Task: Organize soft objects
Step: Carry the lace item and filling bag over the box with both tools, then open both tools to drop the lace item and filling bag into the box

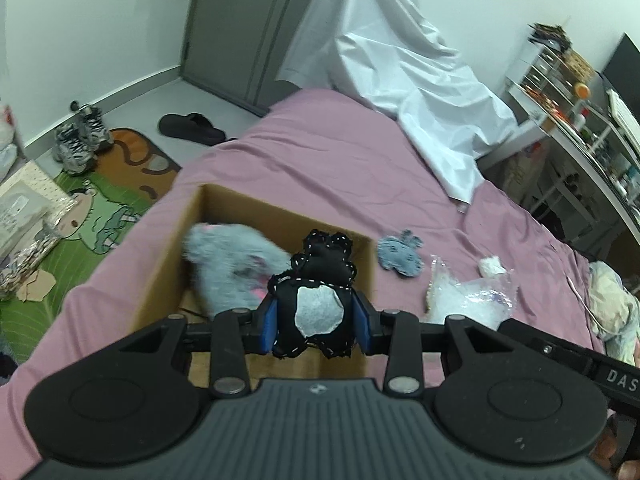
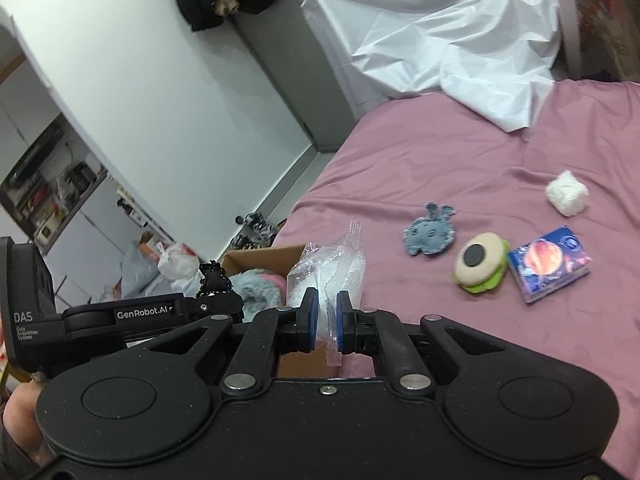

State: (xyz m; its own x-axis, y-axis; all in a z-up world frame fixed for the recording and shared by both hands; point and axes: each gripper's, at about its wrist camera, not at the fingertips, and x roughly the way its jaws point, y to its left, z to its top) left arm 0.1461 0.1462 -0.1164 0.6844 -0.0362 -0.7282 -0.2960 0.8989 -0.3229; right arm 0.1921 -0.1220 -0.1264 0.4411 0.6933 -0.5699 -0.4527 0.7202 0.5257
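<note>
The left tongs clamp the black toy above the box; lower it inside before releasing. The right tongs pinch a plastic bag beside the box.

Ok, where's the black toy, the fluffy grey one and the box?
black toy (image 1: pixel 316 312): left wrist view, on its white belly patch.
fluffy grey toy (image 1: pixel 228 264): left wrist view, on its fur.
cardboard box (image 1: pixel 176 256): left wrist view, on its left wall.

Black stitched plush hangs above the box holding grey plush.
</note>
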